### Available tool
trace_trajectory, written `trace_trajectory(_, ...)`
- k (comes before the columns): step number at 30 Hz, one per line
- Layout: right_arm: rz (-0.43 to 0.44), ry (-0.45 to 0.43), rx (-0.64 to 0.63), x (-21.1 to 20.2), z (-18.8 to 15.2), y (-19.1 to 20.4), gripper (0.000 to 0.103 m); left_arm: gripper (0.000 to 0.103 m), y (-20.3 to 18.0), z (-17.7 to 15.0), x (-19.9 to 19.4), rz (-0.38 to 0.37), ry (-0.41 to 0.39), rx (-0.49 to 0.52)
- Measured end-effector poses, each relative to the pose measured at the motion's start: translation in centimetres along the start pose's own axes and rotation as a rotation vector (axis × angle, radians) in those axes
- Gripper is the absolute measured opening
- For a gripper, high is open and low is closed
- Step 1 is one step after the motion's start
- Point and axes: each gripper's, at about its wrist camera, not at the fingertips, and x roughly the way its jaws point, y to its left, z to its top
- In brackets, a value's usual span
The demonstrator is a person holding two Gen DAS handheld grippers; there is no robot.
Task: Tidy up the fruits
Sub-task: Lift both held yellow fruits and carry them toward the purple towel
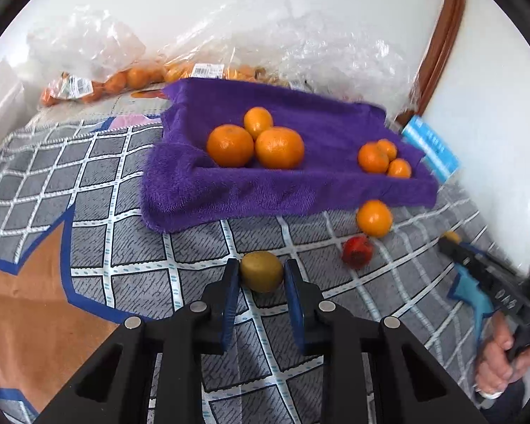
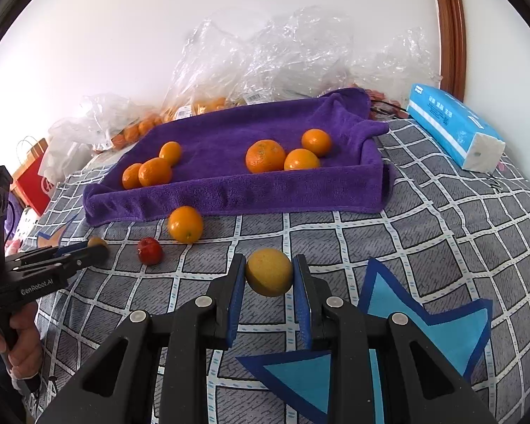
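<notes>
Both hand-held grippers hold fruit: left (image 1: 261,275) a kiwi (image 1: 261,270), right (image 2: 269,275) a lemon (image 2: 269,271); the tray (image 2: 229,187) lies straight ahead, nearer the left.

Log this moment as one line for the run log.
left gripper: shut on kiwi | right gripper: shut on yellow fruit | purple towel tray: six oranges | loose: orange, red fruit

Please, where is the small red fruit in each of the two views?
Left wrist view: red fruit lies right of centre on the checked cover, just below the loose orange.
Right wrist view: red fruit lies left of centre, lower left of the same orange.
Shared landmark: the purple towel.
</notes>
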Motion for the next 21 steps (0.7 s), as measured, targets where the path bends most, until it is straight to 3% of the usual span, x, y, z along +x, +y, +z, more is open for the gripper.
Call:
trace_trajectory(14,0.005,-0.077,0.004,-1.4,-0.2,-0.1,0.027,0.024,-0.7,-0.3,-3.1,0.004,-0.169,0.02)
trace_trajectory(21,0.005,-0.074,0.012,-1.4,-0.1,-0.1,0.027,0.024,0.2,-0.1,-3.3,-0.038,-0.171,-0.043)
